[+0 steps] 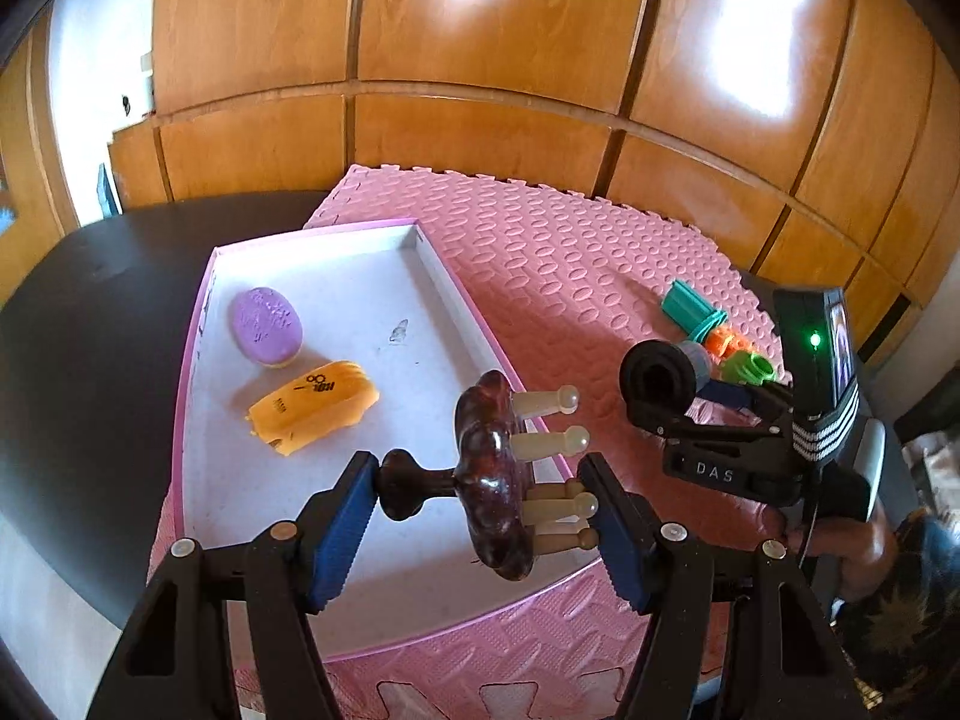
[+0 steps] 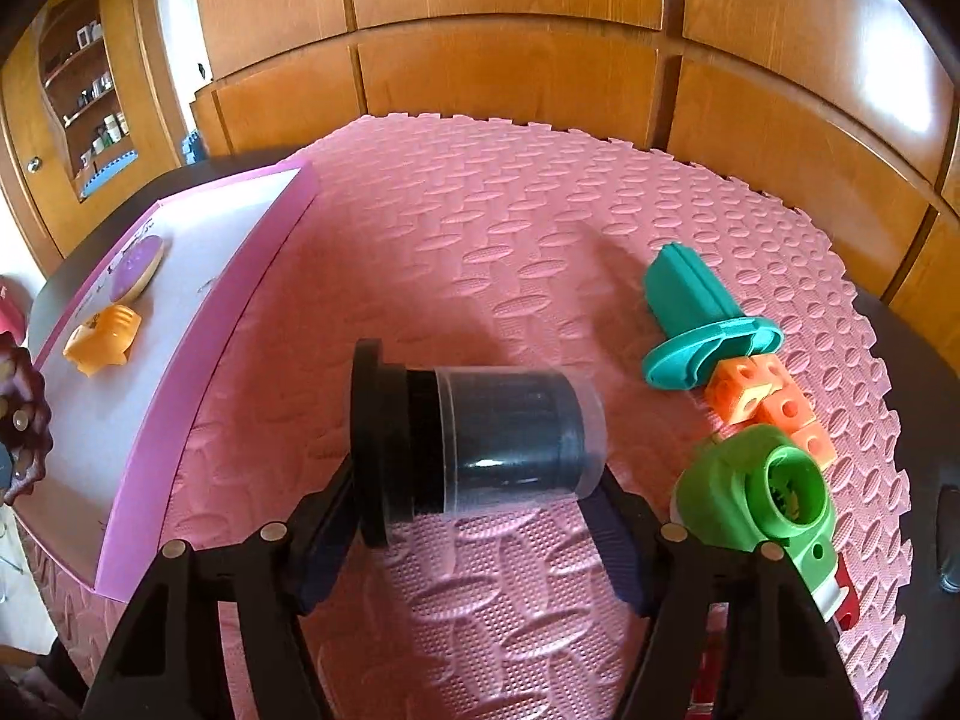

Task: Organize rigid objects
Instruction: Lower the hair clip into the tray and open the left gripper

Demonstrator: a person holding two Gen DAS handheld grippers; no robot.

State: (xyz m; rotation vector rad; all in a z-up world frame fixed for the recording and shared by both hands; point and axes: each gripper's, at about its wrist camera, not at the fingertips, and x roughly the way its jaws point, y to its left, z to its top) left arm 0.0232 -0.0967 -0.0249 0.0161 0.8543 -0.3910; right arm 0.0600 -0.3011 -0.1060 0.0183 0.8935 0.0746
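Note:
My left gripper (image 1: 480,510) is shut on a dark brown massager (image 1: 489,474) with cream pegs, holding it end to end above the right part of the white pink-edged tray (image 1: 384,300). In the tray lie a purple oval (image 1: 266,327) and an orange toy (image 1: 315,408). My right gripper (image 2: 480,504) is shut on a black cylinder with a flange (image 2: 474,450), holding it above the pink foam mat (image 2: 480,240). It also shows in the left wrist view (image 1: 666,378). A teal piece (image 2: 699,324), orange cubes (image 2: 768,402) and a green piece (image 2: 768,486) lie on the mat at the right.
The mat and tray rest on a dark table (image 1: 90,312). Wooden cabinet panels (image 1: 480,60) stand behind. The tray's pink side wall (image 2: 198,360) runs along the mat's left side. A person's hand (image 1: 852,546) holds the right gripper.

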